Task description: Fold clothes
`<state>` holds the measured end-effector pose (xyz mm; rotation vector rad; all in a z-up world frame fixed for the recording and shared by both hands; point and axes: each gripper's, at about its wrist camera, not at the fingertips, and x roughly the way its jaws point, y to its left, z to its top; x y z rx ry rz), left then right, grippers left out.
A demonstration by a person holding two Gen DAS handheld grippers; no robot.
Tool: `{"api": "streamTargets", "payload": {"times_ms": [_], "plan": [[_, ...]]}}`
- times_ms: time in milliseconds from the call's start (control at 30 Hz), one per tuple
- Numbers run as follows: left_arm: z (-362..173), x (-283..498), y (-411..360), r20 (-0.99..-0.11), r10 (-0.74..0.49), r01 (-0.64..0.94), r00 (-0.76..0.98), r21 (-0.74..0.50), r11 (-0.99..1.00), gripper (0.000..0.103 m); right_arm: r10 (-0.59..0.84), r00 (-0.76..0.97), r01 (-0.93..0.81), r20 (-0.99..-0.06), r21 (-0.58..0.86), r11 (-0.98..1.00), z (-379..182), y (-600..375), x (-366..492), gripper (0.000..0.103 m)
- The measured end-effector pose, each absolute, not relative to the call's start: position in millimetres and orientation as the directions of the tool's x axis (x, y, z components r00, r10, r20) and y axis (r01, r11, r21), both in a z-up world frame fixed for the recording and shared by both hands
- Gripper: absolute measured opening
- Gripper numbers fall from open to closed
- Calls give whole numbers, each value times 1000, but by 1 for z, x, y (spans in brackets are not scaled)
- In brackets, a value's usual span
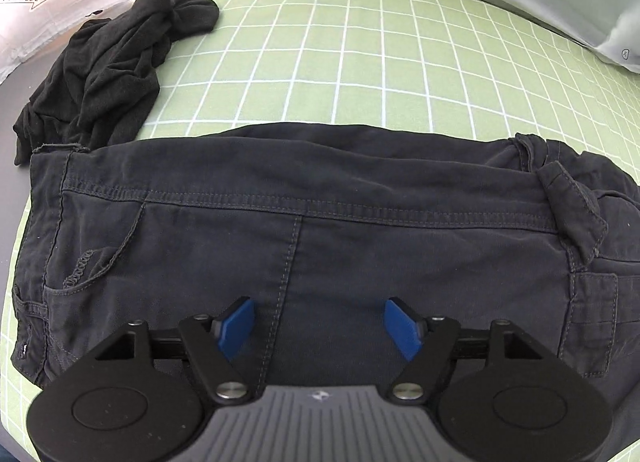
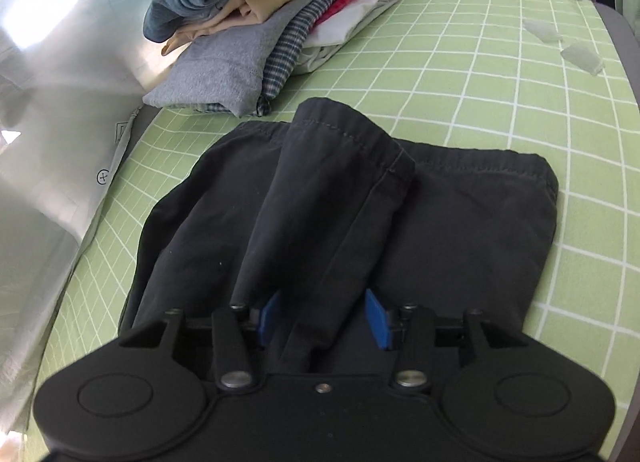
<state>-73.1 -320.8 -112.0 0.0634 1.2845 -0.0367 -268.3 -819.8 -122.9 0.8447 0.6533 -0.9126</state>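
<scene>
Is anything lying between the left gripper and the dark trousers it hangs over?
Nothing visible. The left gripper stands open directly above the trousers, bare cloth between its pads. The crumpled black garment lies off by the trousers' far left corner, clear of the gripper.

Green white-gridded cover [image 1: 360,42] over the work surface, shiny silver sheeting [image 2: 60,62] alongside, bright light glaring off it

"HERE" arrow on silver sheet [image 1: 48,22]
</scene>
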Motion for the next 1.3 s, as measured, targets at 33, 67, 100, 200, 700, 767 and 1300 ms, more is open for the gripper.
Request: {"api": "streamTargets", "payload": {"times_ms": [33, 67, 100, 200, 700, 767, 1300], "plan": [[-113, -72, -322, -961, 8, 71, 278, 29, 997, 80, -413, 446, 879, -794, 300, 371, -122, -817, -262, 50], [-114, -72, -323, -962, 10, 81, 274, 33, 996, 82, -420, 424, 881, -802, 259, 395, -121, -814, -255, 50], [-116, -71, -326, -962, 18, 93, 271, 45, 995, 84, -427, 402, 882, -810, 217, 419, -120, -811, -249, 50], [-119, -70, -332, -964, 40, 123, 263, 74, 990, 89, -426, 400, 867, -812, 184, 463, -121, -807, -247, 50], [-129, -62, -330, -968, 61, 118, 245, 92, 989, 103, -386, 442, 871, -810, 284, 401, -119, -810, -254, 48], [-128, -63, -330, -967, 61, 116, 247, 92, 989, 103, -394, 413, 876, -821, 239, 419, -118, -811, -244, 51], [-127, -65, -329, -966, 45, 116, 254, 77, 990, 103, -527, 436, 894, -729, 282, 349, -78, -809, -289, 3]]}}
